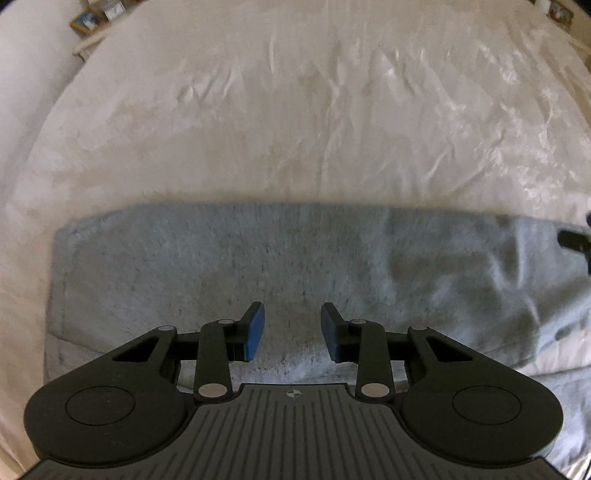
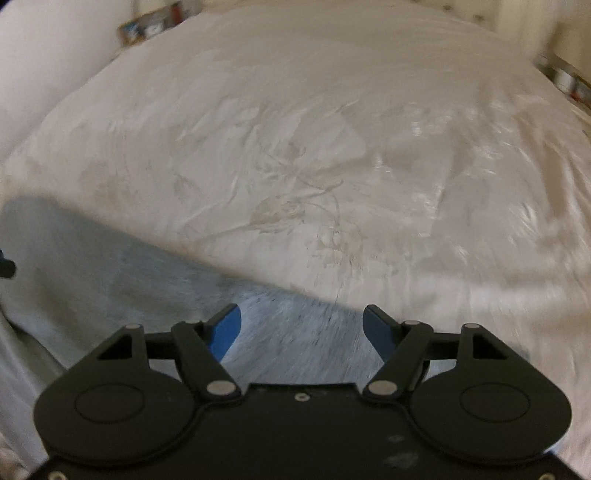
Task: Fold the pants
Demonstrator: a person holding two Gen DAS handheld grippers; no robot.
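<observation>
The grey pants point(image 1: 229, 266) lie flat on the bed point(image 1: 295, 122), in a band across its near part. Their far edge runs straight from left to right; the left end is a squared edge just short of the bed's left side. Toward the right the cloth is creased and rumpled. In the right wrist view the pants point(image 2: 110, 280) taper to the right and end under the gripper.

The left hand-held gripper point(image 1: 292, 332) hangs over the middle of the pants, jaws narrowly apart, nothing between the blue pads. The right hand-held gripper point(image 2: 302, 334) is over the right end, jaws wide, pads clear of the cloth.

Beyond the far edge the cream bedspread lies bare and wrinkled right across. Framed pictures point(image 1: 86, 20) sit at the far left corner.
</observation>
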